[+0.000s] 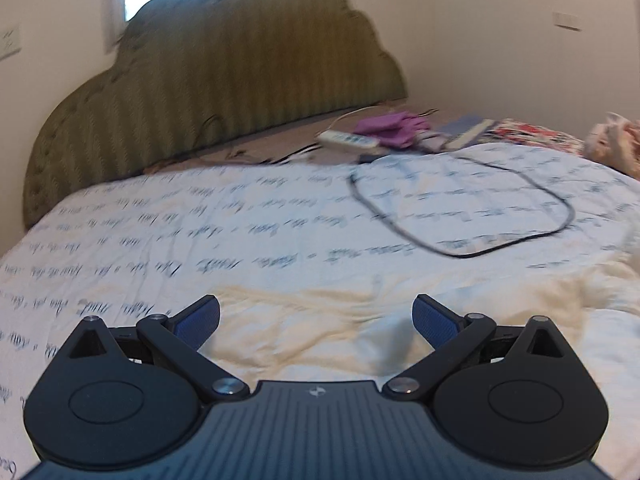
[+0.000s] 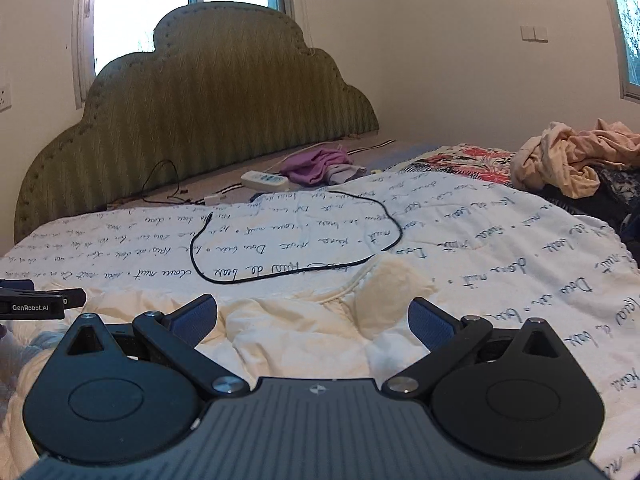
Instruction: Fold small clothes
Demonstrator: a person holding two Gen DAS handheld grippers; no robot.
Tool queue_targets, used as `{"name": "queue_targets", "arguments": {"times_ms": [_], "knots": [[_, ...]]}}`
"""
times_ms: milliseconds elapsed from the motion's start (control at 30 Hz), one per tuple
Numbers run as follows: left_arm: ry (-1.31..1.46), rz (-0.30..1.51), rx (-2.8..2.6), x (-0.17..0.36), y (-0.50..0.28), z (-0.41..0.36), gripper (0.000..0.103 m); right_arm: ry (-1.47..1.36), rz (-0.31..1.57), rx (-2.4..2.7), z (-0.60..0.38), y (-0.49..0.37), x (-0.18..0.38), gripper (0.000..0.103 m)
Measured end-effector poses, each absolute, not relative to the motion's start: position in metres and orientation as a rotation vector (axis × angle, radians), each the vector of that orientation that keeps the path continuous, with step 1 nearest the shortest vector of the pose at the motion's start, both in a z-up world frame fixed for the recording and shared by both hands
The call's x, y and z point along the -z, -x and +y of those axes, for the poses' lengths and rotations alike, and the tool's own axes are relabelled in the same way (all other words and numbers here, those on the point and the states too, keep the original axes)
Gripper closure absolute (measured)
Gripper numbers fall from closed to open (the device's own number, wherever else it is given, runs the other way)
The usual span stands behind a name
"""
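A small cream-white garment lies crumpled on the bed sheet printed with script, right in front of both grippers; it also shows in the left wrist view. My left gripper is open and empty, just above the garment's near part. My right gripper is open and empty over the garment, with one rounded sleeve or flap beyond the fingers. The left gripper's side shows at the left edge of the right wrist view.
A black cable loops on the sheet beyond the garment. A white power strip and purple cloth lie near the green headboard. A heap of peach clothes sits at the far right.
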State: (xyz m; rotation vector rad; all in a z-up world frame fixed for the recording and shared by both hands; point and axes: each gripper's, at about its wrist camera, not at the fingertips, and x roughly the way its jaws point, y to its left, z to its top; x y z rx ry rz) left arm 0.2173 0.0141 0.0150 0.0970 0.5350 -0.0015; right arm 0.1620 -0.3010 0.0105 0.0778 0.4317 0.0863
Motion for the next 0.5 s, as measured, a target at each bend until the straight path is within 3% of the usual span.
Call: {"name": "queue_targets", "arguments": {"times_ms": [200,500], "knots": [[-0.154,0.564,0.119,-0.022,-0.212,-0.043,0.000,-0.256,0.436,0.010,-0.361,-0.120,-0.014,0.000],[-0.216,0.607,0.090,-0.002,-0.217,-0.077,0.000,-0.631,0.602,-0.008,-0.432,-0.086,0.042,0.000]]}}
